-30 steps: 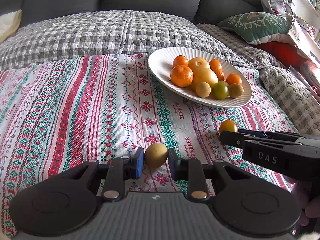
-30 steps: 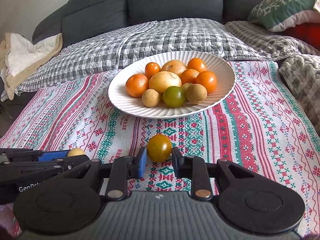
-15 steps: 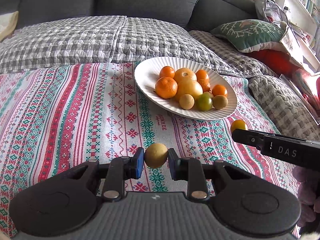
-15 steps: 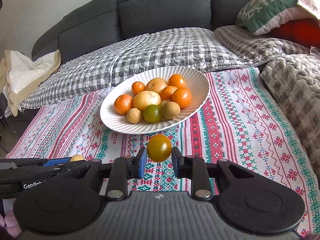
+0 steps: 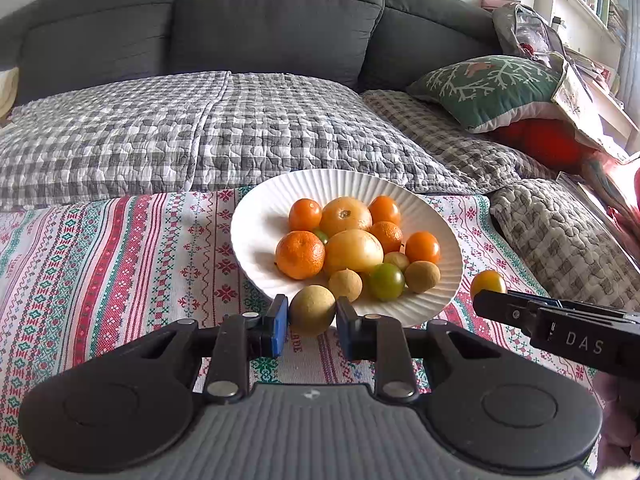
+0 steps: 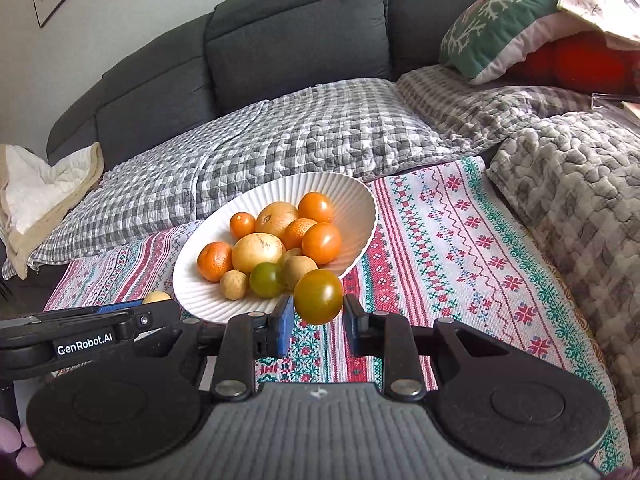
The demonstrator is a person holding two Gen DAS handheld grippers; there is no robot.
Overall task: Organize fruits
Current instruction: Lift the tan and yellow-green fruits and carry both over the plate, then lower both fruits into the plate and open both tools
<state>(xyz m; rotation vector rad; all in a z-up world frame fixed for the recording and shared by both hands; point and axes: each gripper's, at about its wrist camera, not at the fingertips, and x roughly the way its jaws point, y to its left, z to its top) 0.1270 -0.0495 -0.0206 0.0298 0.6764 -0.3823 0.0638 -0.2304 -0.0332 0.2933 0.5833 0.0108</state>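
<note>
My left gripper [image 5: 312,322] is shut on a small tan round fruit [image 5: 312,310], held just in front of the near rim of the white ribbed plate [image 5: 256,224]. My right gripper [image 6: 318,316] is shut on an orange-green tomato [image 6: 319,297], lifted near the plate [image 6: 188,284] and its front right rim. The plate holds several oranges, tomatoes and small tan fruits. In the left wrist view the right gripper [image 5: 486,298] enters from the right with its tomato [image 5: 488,283]. In the right wrist view the left gripper [image 6: 160,306] comes in from the left with its fruit [image 6: 156,297].
The plate rests on a striped embroidered cloth [image 5: 120,260] over a grey checked quilt [image 5: 200,128] on a dark grey sofa [image 5: 260,24]. A green patterned cushion [image 5: 488,88] and a red one lie at the right. A knobbly grey blanket [image 6: 568,184] borders the cloth's right side.
Both grippers have risen and moved toward the plate, each still shut on its fruit. The plate now sits closer and more central in both views.
</note>
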